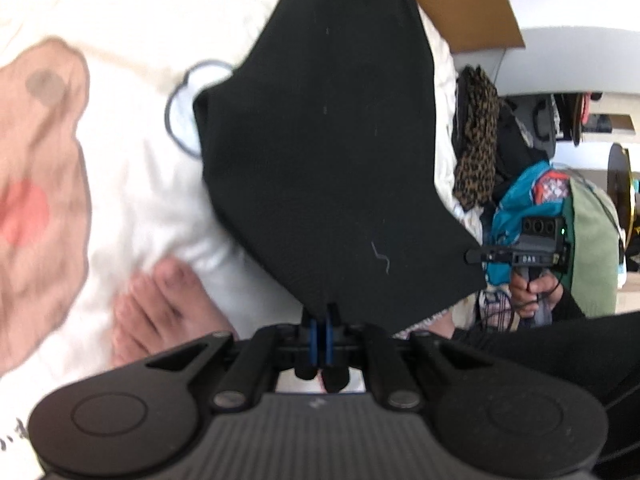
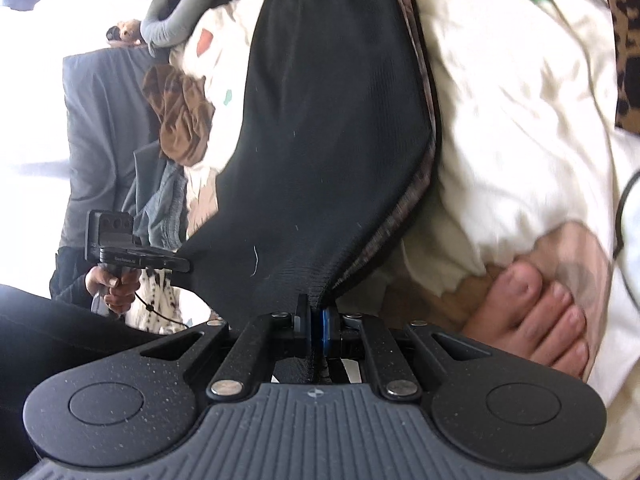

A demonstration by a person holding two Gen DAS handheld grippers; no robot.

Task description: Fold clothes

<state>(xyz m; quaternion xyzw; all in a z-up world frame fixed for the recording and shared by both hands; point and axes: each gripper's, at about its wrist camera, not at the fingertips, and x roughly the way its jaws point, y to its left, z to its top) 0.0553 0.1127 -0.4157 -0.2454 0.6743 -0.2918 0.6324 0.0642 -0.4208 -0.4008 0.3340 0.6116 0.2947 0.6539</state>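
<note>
Black garment [image 1: 328, 140] pinched by left gripper [image 1: 323, 316] and right gripper [image 2: 316, 312]; brown inner edge [image 2: 420, 184] visible only in right view.

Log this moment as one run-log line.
step: fold | left claw: shut on black garment | right claw: shut on black garment | garment: held between both, over white bedding
</note>
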